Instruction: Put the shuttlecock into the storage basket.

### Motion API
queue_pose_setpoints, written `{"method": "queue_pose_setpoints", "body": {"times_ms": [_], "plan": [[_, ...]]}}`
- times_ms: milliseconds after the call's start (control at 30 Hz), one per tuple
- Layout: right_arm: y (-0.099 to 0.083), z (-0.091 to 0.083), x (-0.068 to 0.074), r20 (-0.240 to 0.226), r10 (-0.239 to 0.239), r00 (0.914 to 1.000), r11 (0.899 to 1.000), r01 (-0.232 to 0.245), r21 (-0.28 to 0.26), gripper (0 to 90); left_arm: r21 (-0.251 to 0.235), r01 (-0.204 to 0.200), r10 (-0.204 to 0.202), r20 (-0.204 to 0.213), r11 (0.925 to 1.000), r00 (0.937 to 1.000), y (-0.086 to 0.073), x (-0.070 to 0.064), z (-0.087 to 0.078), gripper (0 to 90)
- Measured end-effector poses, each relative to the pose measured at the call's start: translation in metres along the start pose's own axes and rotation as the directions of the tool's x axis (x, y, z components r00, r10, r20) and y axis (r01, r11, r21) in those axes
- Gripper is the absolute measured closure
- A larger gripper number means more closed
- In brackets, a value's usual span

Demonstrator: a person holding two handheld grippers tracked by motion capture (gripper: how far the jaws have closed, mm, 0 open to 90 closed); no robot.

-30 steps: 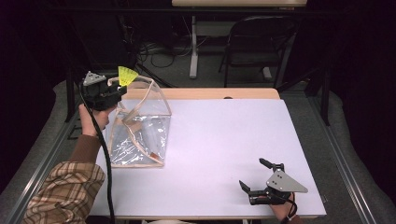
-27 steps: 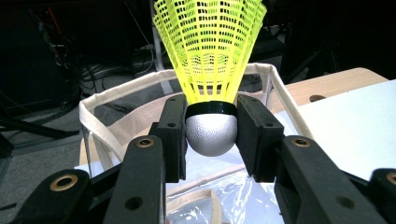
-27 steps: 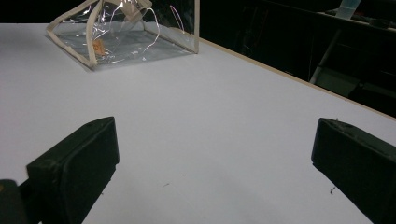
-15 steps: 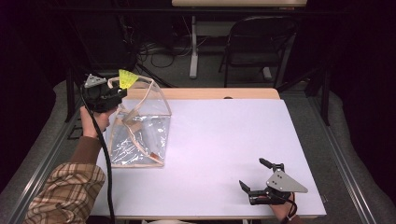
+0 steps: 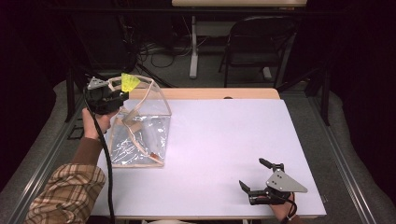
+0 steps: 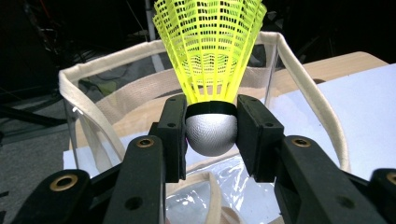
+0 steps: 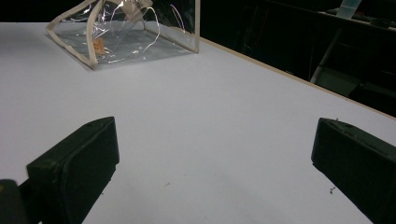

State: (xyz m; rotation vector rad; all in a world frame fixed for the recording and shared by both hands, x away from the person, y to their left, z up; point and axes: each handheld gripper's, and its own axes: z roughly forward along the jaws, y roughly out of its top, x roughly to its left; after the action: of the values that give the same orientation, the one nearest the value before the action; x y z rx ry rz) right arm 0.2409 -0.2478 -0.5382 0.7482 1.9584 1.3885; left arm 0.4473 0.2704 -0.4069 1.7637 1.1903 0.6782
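A: Item one, the left gripper (image 6: 211, 135). How is it recorded?

B: It is entered as closed on a neon-yellow plastic shuttlecock (image 6: 210, 51) with a silver-grey rounded cork. The cork is clamped between the two black pads (image 6: 173, 135), one on each side, and the mesh skirt is left free and pointed away from the hand. Held by the cork, the skirt is judged spared from crushing.

A: Where is that item placed?

B: In the high view the shuttlecock (image 5: 129, 82) is held at the far left of the table, just above the open mouth of a clear plastic pouch (image 5: 140, 135) with cream fabric edging (image 6: 84, 100). The position is taken as readiness for a drop into the pouch; release is not yet made.

A: The pouch itself?

B: It is listed as standing on its base on the white table (image 5: 224, 140), mouth up, walls held open by the trim. Something small and orange-brown is seen inside near the bottom; it cannot be identified.

A: Item two, the right gripper (image 5: 256, 178)?

B: It is recorded at the near right corner of the table, well apart from the pouch, jaws spread wide with nothing between them. In the right gripper view, bare table is seen between the pads (image 7: 77, 170). It is judged to be parked out of the way while the left does the work.
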Motion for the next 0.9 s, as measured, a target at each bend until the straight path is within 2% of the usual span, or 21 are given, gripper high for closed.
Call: {"method": "queue_pose_setpoints", "body": {"times_ms": [133, 333, 567, 900], "plan": [[0.000, 0.000, 0.000, 0.000, 0.002, 1.0000, 1.000, -0.002, -0.001, 0.4, 0.014, -0.009, 0.009, 0.007, 0.9999, 0.9999, -0.002, -0.001, 0.004, 64.7], [0.000, -0.001, 0.000, 0.000, 0.001, 1.0000, 1.000, -0.001, -0.001, 0.4, 0.033, 0.011, -0.012, 0.028, 0.9994, 0.9995, -0.006, 0.003, 0.011, 64.7], [0.000, 0.000, 0.000, -0.001, 0.000, 1.0000, 1.000, 0.000, -0.001, 0.4, 0.072, -0.007, 0.004, 0.045, 0.9974, 0.9990, -0.006, 0.003, 0.017, 64.7], [-0.001, 0.000, -0.001, -0.002, 0.001, 1.0000, 1.000, -0.001, 0.001, 0.4, 0.100, -0.024, 0.017, 0.069, 0.9947, 0.9975, -0.007, 0.002, 0.026, 64.6]]}}
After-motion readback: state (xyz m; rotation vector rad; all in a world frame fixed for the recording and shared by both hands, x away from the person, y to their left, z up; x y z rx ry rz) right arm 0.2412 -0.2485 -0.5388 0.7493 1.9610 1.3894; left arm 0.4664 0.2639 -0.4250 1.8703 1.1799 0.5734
